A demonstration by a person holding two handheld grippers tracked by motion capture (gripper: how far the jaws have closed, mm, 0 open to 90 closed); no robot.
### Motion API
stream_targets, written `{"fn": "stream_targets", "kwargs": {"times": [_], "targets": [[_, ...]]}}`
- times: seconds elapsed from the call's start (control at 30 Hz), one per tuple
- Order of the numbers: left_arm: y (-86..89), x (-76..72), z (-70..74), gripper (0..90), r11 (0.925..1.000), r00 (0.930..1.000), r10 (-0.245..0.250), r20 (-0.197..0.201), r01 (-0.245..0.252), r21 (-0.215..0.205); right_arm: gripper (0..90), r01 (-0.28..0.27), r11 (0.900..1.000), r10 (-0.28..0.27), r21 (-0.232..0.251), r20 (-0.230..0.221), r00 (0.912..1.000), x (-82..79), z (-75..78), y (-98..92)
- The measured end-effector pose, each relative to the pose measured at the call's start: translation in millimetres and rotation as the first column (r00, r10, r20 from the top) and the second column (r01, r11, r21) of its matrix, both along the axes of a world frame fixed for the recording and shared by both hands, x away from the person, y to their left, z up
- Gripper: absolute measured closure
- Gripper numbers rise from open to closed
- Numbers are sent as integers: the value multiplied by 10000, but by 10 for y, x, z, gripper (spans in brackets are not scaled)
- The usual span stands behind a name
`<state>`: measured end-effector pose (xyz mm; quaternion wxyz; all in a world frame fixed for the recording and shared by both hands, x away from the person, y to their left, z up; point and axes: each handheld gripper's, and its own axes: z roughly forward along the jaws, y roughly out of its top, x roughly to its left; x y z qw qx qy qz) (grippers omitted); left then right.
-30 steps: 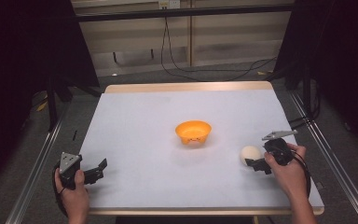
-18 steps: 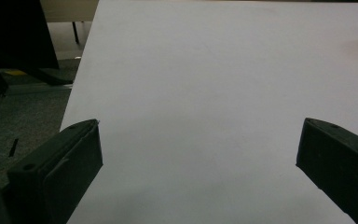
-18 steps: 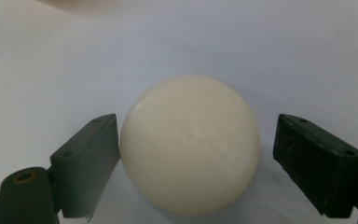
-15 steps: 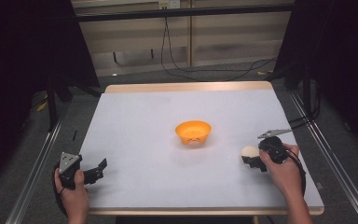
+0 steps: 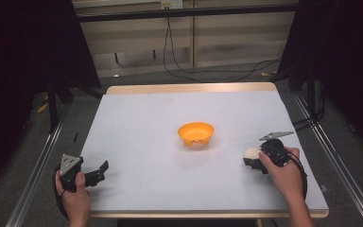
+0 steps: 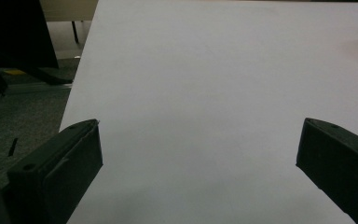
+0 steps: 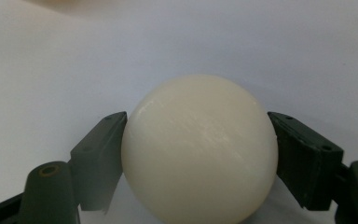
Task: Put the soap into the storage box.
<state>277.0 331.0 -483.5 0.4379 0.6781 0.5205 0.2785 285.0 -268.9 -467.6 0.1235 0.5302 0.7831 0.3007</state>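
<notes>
Since the earlier frames the right gripper point(image 5: 254, 163) has edged a little toward the near edge and its jaws have just been closing, the cream-white ball point(image 5: 252, 153) between them; the left gripper point(image 5: 94, 174) is unchanged in place. Near edge, left: left gripper, held in the person's left hand point(image 5: 72, 196) at the near-left corner of the table point(image 5: 137, 118), grey three-cornered plate on top, jaws spread wide with nothing but bare white tabletop point(image 6: 205, 93) between them in the left gripper view. Near edge, right: right gripper, held in the person's right hand point(image 5: 286, 177), jaws closed on the ball, one black pad point(image 7: 100, 156) pressed against each side of it in the right gripper view point(image 7: 198, 149). Ball: smooth, glossy, round, resting low at the table surface on the near-right part of the tabletop. Middle of table: orange bowl point(image 5: 196, 134), upright, well apart from the ball and farther in. Beyond the far edge: black cables point(image 5: 208, 71) trailing across the floor, dark frame rails at either side.
</notes>
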Motion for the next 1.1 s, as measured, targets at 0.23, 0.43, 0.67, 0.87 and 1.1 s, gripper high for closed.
{"fn": "stream_targets", "kwargs": {"times": [0.23, 0.43, 0.67, 0.87, 1.1], "targets": [[1, 4, 0, 0, 10000, 10000, -7, -25, 7, 28, 237, 19, 10000, -18, 15, -98, 10000, 10, -5, -4], [-3, 3, 0, 0, 10000, 10000, 20, -24, -20, 23, 240, 20, 10000, -20, -72, -34, 10000, 9, 2, -8], [-3, 2, 0, 0, 10000, 10000, -12, -20, 12, 52, 240, 9, 10000, -8, -12, 33, 10000, 11, 51, -9], [-1, 1, 1, 0, 10000, 10000, -11, -15, 11, 53, 241, 35, 9999, -36, 115, 13, 10000, 30, 107, -9], [1, 2, 0, 0, 10000, 10000, -26, 1, 26, 9, 241, -185, 9998, 185, -39, 161, 9997, 64, 193, 25]]}}
